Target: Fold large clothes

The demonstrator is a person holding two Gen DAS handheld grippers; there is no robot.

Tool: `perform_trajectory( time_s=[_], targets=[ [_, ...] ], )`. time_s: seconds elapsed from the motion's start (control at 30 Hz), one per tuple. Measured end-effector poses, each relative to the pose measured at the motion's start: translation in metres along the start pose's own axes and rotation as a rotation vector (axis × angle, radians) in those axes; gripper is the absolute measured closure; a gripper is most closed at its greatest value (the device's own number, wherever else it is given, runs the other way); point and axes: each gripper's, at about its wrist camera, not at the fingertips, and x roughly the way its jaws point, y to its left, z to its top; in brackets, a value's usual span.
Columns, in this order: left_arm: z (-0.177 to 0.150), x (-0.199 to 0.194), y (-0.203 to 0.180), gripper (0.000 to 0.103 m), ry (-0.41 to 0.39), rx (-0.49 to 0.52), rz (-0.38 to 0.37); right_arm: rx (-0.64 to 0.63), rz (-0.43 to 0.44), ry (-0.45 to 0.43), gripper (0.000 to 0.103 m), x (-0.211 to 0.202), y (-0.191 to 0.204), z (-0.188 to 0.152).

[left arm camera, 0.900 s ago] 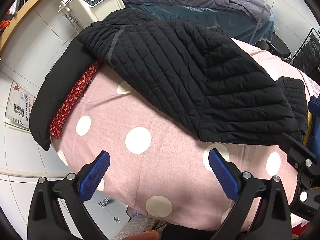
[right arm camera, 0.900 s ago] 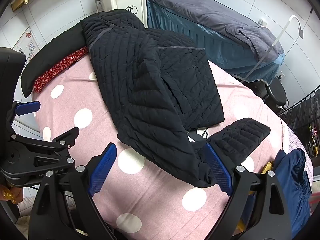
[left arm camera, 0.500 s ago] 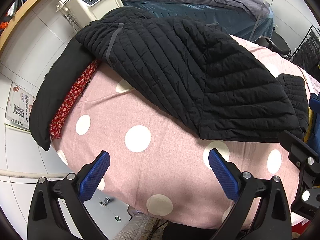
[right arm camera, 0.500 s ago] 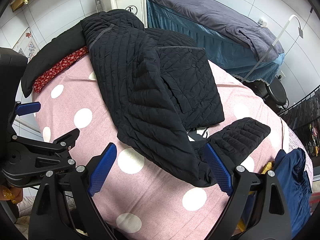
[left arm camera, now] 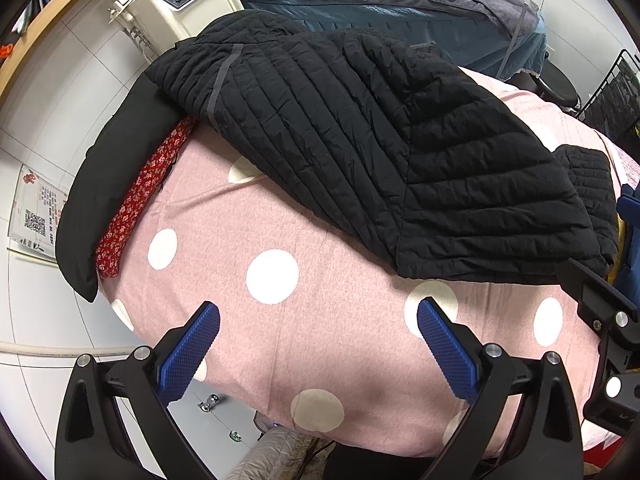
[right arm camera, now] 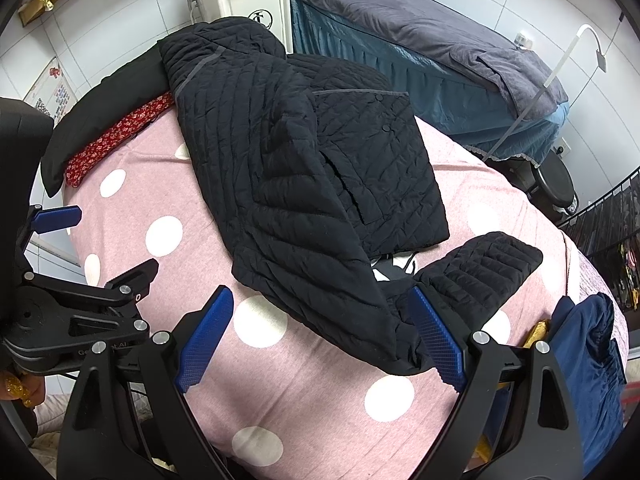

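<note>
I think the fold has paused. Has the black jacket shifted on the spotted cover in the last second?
No. In the right wrist view the jacket keeps its place against the cover's white dots, and its loose sleeve lies in the same spot.

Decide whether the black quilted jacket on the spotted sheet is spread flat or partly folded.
Partly folded. The black quilted jacket has one side turned over its front, while a sleeve still sticks out on the pink sheet.

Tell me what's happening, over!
Left gripper open, empty, over the pink spotted cover. Right gripper open, at the black quilted jacket hem. Jacket half folded, one sleeve sticking out. Navy garment nearby.
</note>
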Motion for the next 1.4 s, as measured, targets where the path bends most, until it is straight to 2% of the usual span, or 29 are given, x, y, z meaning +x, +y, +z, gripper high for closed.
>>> perform_trajectory(
  time_s=[1.4],
  targets=[
    [0.0013,-0.0044,0.0008,0.006,-0.008,-0.02,-0.008,0.005,0.006,-0.004,0.015,-0.0004,-0.0014,-0.0004]
  ],
)
